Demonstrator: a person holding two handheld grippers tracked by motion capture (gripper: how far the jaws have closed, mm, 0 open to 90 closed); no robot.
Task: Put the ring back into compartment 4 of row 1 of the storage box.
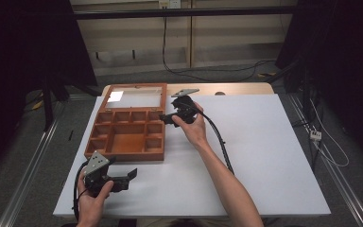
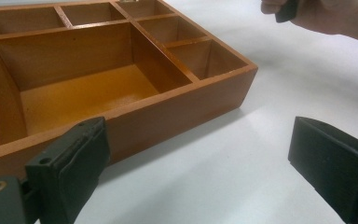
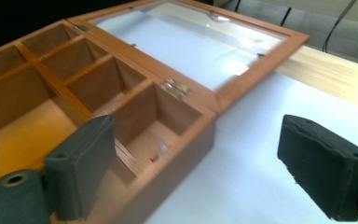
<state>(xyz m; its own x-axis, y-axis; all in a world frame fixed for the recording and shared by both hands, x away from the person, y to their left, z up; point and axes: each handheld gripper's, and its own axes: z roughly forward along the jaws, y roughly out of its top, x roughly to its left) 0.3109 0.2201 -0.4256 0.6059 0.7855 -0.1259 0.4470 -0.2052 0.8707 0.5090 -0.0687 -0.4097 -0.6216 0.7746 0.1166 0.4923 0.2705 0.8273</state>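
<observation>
Wooden box [image 1: 127, 136] lies open at table left, lid [image 1: 134, 98] flat behind. Right gripper [image 1: 166, 118], jaws spread and empty, sits at the box's far right corner, nearest the small item [image 3: 160, 149] in that corner compartment. Left gripper [image 1: 131, 175], also spread, rests apart near the front edge.

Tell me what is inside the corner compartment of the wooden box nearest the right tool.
In the right gripper view, a small clear item with a reddish speck lies on that compartment's floor in the wooden box; too small to identify. The near wall hides part of the floor.
</observation>
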